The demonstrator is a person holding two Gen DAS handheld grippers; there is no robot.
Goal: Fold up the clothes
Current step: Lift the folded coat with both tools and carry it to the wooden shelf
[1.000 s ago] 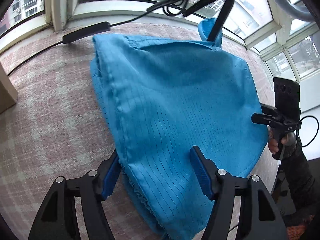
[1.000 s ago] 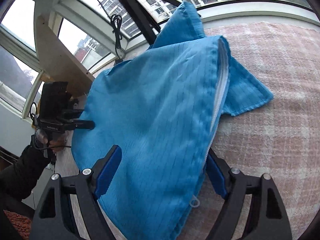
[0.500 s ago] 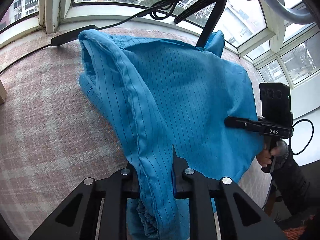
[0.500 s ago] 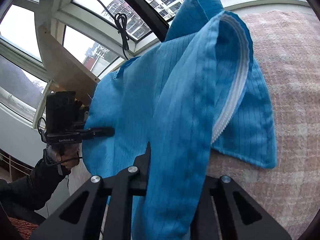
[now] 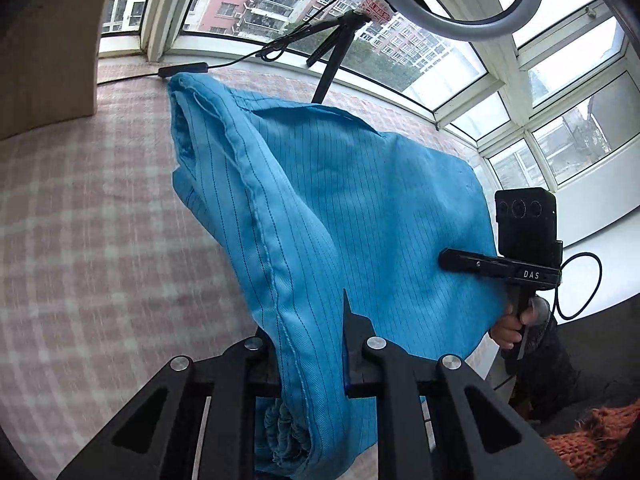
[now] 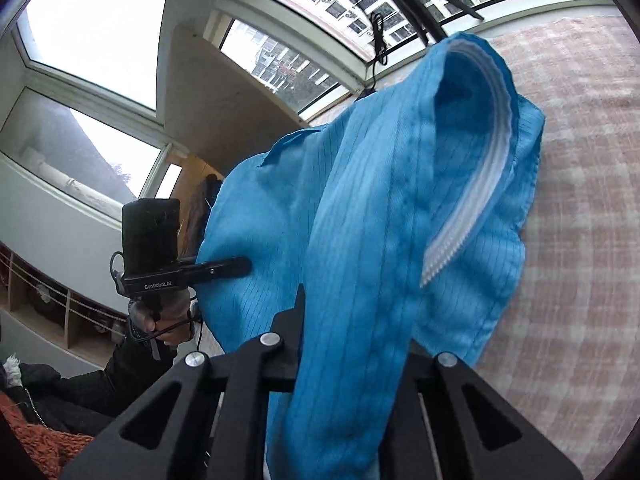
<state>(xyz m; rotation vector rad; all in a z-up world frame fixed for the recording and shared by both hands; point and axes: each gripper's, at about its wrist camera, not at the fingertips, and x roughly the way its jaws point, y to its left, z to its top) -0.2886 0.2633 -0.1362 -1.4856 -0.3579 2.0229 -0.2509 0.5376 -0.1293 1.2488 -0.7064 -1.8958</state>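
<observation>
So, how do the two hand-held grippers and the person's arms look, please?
Both grippers are black. The left gripper has angular linkage arms with silver rivets and blue pads; seen from the right wrist, its side reads "GenRobot.AI". The right gripper looks the same; its side reads "DAS", with a black camera box on top and a black cable. The sleeves are dark.

The cloth (image 5: 360, 208) covers my left gripper's (image 5: 310, 344) pads, so I cannot see where they bite. My right gripper (image 6: 352, 344) is the same: the fold drapes over both fingers and hides the pads. In each view the cloth runs off the bottom edge, so its lower end is cut off. The checked cover (image 5: 100, 248) beneath the cloth is hidden, and it is blurred at the left. My sleeve (image 6: 100, 384) is cut by the frame's edge. Both gripper bodies are cropped at the bottom.
</observation>
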